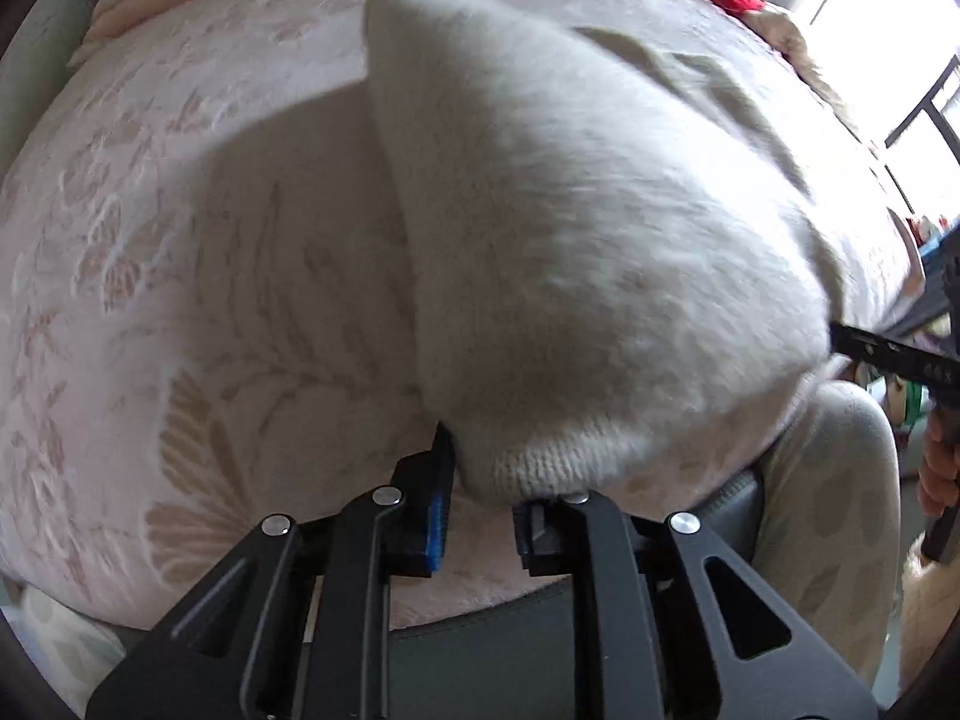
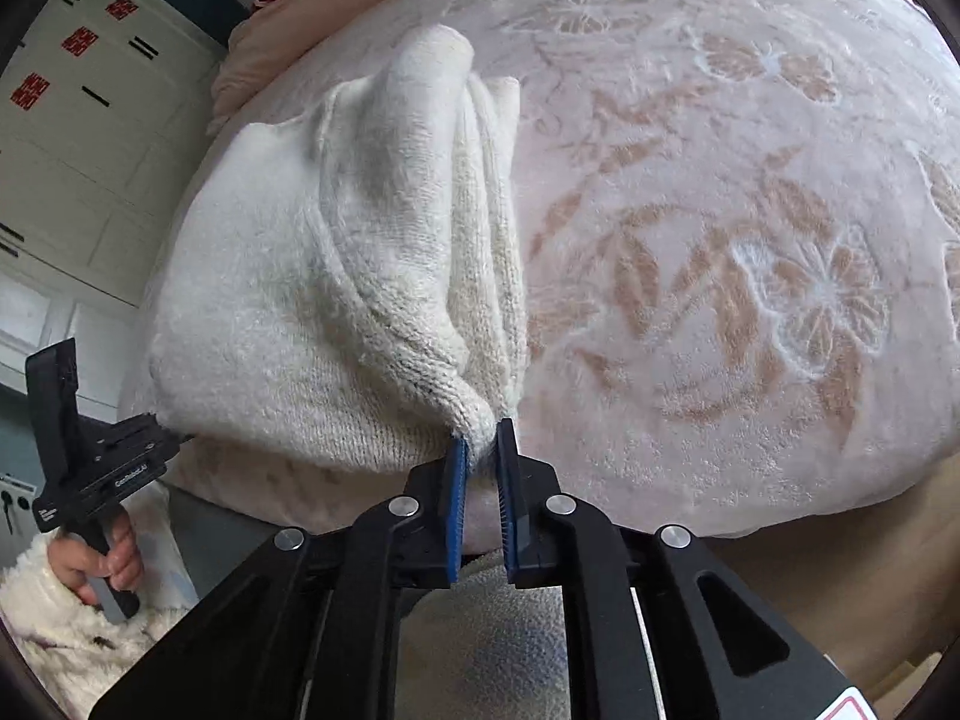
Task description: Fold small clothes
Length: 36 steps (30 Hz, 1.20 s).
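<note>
1. Cream knitted sweater (image 2: pixel 300 276) flat on pink floral bed blanket (image 2: pixel 750 240), long axis toward 12 o'clock.
2. Right tool (image 2: pixel 483 450) pinched narrow on near hem corner.
3. Left tool (image 1: pixel 486 495) clamped on opposite corner, at 9 o'clock.
4. Both equally near; likely fold away.

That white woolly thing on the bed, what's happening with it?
A person is folding a small white knitted sweater on a flowery pink blanket, using two hand-held grippers. The right gripper pinches one near corner of the hem between its jaws; the left gripper has the other near corner. The sweater is already partly folded, with a layer doubled over along its right side.
</note>
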Available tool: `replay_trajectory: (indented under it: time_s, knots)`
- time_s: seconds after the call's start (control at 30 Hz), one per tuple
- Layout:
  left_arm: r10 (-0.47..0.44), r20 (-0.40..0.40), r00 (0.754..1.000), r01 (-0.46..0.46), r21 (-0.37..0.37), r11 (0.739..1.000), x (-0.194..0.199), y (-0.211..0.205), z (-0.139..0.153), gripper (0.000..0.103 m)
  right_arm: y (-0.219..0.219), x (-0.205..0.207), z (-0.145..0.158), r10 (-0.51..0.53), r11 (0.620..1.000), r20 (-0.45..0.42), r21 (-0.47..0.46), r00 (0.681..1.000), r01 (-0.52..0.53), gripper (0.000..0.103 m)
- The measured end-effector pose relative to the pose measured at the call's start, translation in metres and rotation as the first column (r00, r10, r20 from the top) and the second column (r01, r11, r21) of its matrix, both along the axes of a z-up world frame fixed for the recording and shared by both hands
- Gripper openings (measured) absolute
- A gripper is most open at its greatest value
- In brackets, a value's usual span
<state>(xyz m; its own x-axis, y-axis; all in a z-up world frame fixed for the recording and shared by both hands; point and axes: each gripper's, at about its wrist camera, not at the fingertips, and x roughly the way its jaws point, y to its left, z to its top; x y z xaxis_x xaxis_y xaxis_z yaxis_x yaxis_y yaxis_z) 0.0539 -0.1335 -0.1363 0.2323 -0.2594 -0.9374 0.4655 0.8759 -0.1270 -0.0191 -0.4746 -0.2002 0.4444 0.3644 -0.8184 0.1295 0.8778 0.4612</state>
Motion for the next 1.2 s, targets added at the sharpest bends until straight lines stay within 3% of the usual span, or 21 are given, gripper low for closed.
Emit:
replay_trajectory:
  time_s: [0.1, 0.2, 0.27, 0.33, 0.4, 0.43, 0.47, 0.5, 0.53, 0.63, 0.7, 0.73, 0.8, 0.83, 0.93, 1.0, 1.13, 1.2]
  knots:
    - [-0.073, 0.051, 0.996, 0.074, -0.017, 0.997, -0.017, 0.001, 0.039, 0.020, -0.018, 0.001, 0.035, -0.023, 0.998, 0.091, 0.054, 0.996, 0.018, 0.024]
    - [-0.119, 0.110, 0.987, 0.129, -0.088, 0.988, -0.031, -0.006, 0.079, 0.043, -0.038, 0.026, 0.066, -0.048, 0.993, 0.172, 0.113, 0.984, 0.029, 0.034]
    - [-0.133, 0.146, 0.980, 0.155, -0.155, 0.976, -0.033, -0.028, 0.095, 0.056, -0.043, 0.058, 0.069, -0.055, 0.991, 0.184, 0.129, 0.981, 0.031, 0.048]
    - [-0.168, 0.146, 0.975, 0.195, -0.195, 0.961, -0.029, -0.056, 0.095, 0.056, -0.040, 0.092, 0.062, -0.061, 0.992, 0.155, 0.123, 0.986, 0.042, 0.050]
    - [-0.212, 0.149, 0.966, 0.237, -0.171, 0.956, -0.024, -0.091, 0.076, 0.055, -0.035, 0.128, 0.040, -0.077, 0.990, 0.093, 0.128, 0.993, 0.064, 0.052]
    - [-0.223, 0.140, 0.965, 0.244, -0.153, 0.958, -0.023, -0.101, 0.066, 0.047, -0.033, 0.144, 0.026, -0.077, 0.988, 0.056, 0.136, 0.995, 0.068, 0.052]
    - [-0.234, 0.091, 0.968, 0.244, -0.129, 0.961, -0.020, -0.113, 0.047, 0.040, -0.029, 0.157, 0.014, -0.072, 0.990, 0.019, 0.122, 0.997, 0.069, 0.047]
    - [-0.234, 0.033, 0.972, 0.236, -0.127, 0.963, -0.016, -0.118, 0.033, 0.025, -0.022, 0.167, 0.009, -0.034, 0.994, 0.013, 0.105, 0.999, 0.033, 0.034]
    - [-0.220, -0.002, 0.975, 0.218, -0.132, 0.967, -0.013, -0.117, 0.024, 0.023, -0.017, 0.172, 0.012, 0.001, 0.997, 0.023, 0.083, 1.000, -0.002, 0.010]
    - [-0.179, -0.062, 0.982, 0.168, -0.158, 0.973, -0.009, -0.111, 0.010, 0.023, -0.019, 0.171, 0.053, 0.004, 0.997, 0.149, 0.071, 0.989, -0.014, 0.008]
    - [-0.175, -0.071, 0.982, 0.162, -0.160, 0.974, -0.009, -0.112, 0.005, 0.023, -0.028, 0.173, 0.058, -0.020, 0.998, 0.190, 0.063, 0.982, 0.009, 0.008]
    - [-0.174, -0.071, 0.982, 0.161, -0.158, 0.974, -0.006, -0.111, 0.004, 0.023, -0.028, 0.180, 0.043, -0.020, 1.000, 0.148, 0.024, 0.989, 0.016, 0.008]
    - [-0.173, -0.077, 0.982, 0.160, -0.149, 0.976, -0.005, -0.116, -0.001, 0.023, -0.025, 0.194, -0.011, 0.007, 1.000, -0.034, 0.014, 0.999, -0.006, 0.009]
    - [-0.168, -0.081, 0.982, 0.155, -0.147, 0.977, -0.005, -0.117, -0.003, 0.023, -0.027, 0.192, -0.019, -0.017, 0.999, -0.018, 0.033, 1.000, 0.018, 0.010]
    - [-0.181, -0.061, 0.982, 0.172, -0.137, 0.976, -0.008, -0.121, 0.001, 0.023, -0.038, 0.167, 0.010, -0.110, 0.987, 0.066, 0.123, 0.992, 0.101, 0.017]
    - [-0.191, -0.050, 0.980, 0.181, -0.151, 0.972, -0.014, -0.119, 0.006, 0.024, -0.036, 0.132, 0.039, -0.116, 0.992, 0.140, 0.066, 0.983, 0.107, 0.020]
    - [-0.193, -0.029, 0.981, 0.185, -0.167, 0.968, -0.018, -0.103, 0.023, 0.029, -0.012, 0.057, 0.050, -0.048, 0.995, 0.112, 0.093, 0.993, 0.038, 0.032]
    - [-0.184, -0.016, 0.983, 0.178, -0.165, 0.970, -0.021, -0.093, 0.025, 0.030, 0.007, 0.036, 0.044, 0.002, 0.996, 0.085, 0.090, 0.996, -0.010, 0.033]
